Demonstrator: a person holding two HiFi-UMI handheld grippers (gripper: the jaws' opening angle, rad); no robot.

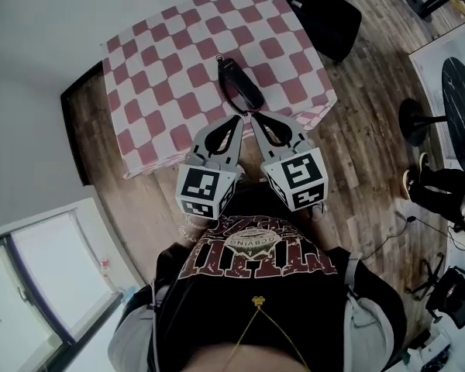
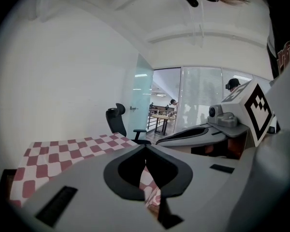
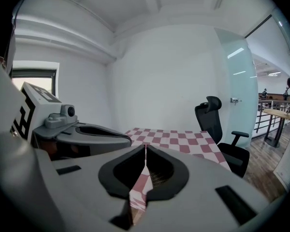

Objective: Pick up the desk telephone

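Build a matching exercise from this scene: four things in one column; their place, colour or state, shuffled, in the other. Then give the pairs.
Things
1. phone
2. tablecloth
3. chair
4. right gripper

Descriptions
A. pink and white checks
B. jaws together, nothing between them
C. lying on the cloth
D. standing on the wood floor

Pairs: 1-C, 2-A, 3-D, 4-B

Left gripper (image 1: pixel 235 120) and right gripper (image 1: pixel 254 118): pale grey shells, black-lined jaws tapering to points; behind the jaws each bears a white cube (image 1: pixel 207 190) with black square markers. Black T-shirt (image 1: pixel 256 285) with red-and-white print, gold chain (image 1: pixel 257 304), grey sleeves (image 1: pixel 136 333)
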